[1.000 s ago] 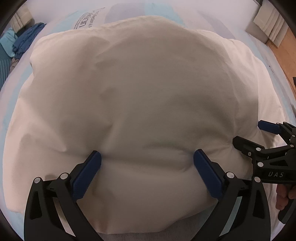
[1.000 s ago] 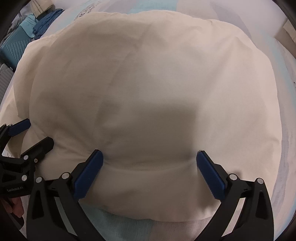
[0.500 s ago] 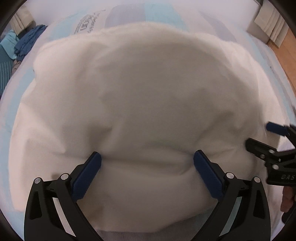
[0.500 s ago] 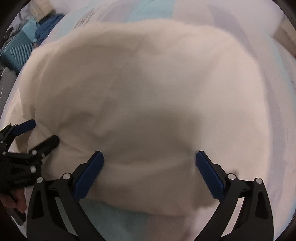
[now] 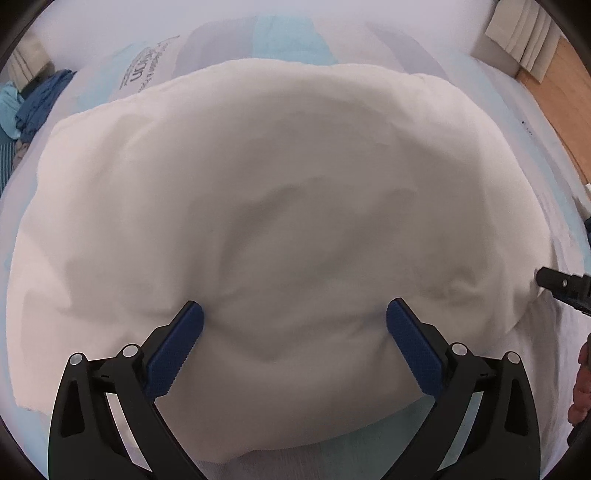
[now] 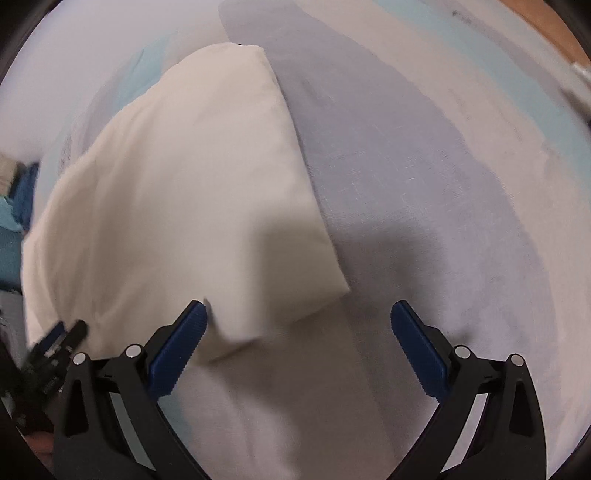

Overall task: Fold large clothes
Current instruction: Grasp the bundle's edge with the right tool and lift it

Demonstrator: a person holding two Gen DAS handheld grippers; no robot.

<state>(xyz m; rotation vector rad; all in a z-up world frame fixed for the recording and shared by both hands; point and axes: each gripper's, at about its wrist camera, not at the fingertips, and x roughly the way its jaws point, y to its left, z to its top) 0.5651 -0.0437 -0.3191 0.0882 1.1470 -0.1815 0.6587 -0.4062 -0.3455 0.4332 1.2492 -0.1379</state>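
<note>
- A bed [image 6: 424, 177] with a pale grey and light-blue striped sheet fills both views.
- The cream cloth [image 5: 277, 206] lies folded and puffy on it.
- My left tool [image 5: 294, 334] is spread wide over its near edge; my right tool [image 6: 298, 334] is wide too, empty, at its corner.
- It looks soft, light and limp; I'd pinch corners or edges.

Bed: sheet [image 5: 288, 40] in pale blue, grey and white stripes, with blurred print [image 5: 146, 68] at 11 o'clock.
Floor: wood [image 5: 569, 92] at 2 o'clock in the left wrist view.
Curtain: cream folds [image 5: 524, 33] at 1 o'clock, above the floor.
Clothes pile: blue and teal fabrics [image 5: 33, 107] at 10 o'clock, beside the bed.
Light: soft, even; a shadow [image 6: 388, 236] falls across the sheet.
</note>
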